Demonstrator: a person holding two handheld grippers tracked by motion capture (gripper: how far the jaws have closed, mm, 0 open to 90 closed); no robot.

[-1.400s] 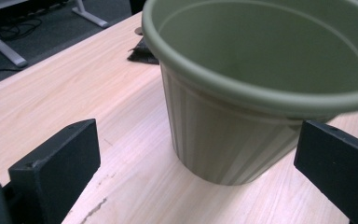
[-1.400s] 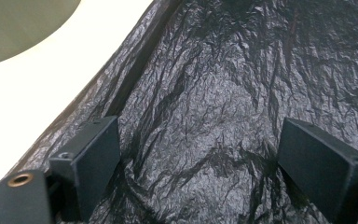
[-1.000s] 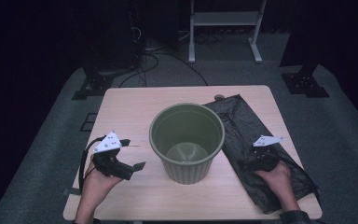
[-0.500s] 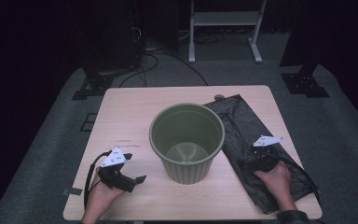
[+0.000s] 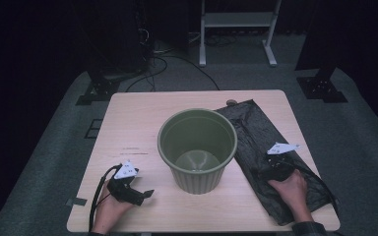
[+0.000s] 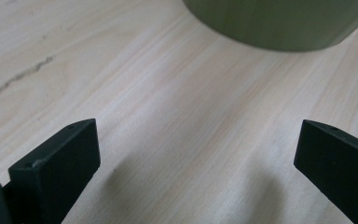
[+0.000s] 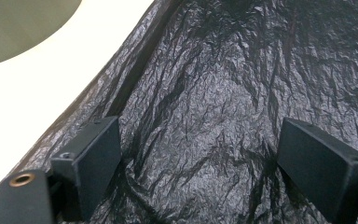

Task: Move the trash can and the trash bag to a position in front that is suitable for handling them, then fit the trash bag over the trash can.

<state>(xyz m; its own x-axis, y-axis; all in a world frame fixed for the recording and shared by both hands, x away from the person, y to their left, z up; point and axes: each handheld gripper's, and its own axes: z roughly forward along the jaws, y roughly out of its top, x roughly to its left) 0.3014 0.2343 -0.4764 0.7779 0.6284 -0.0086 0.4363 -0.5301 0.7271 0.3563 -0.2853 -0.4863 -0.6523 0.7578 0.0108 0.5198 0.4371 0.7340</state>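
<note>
Black bag (image 5: 275, 157) flat on table (image 5: 138, 128), right of green bin (image 5: 197, 147), long axis running away; directly beneath right gripper (image 7: 200, 154), jaws spread wide; left gripper (image 6: 191, 154) likewise released, farther off over bare wood.

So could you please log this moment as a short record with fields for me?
surface: wooden table
centre: green bin, upright, empty
right of bin: black plastic bag, lying flat and crinkled
left tool: open, low over bare wood near the bin's base, holding nothing
right tool: open, jaws spread over the bag, not gripping it
</note>
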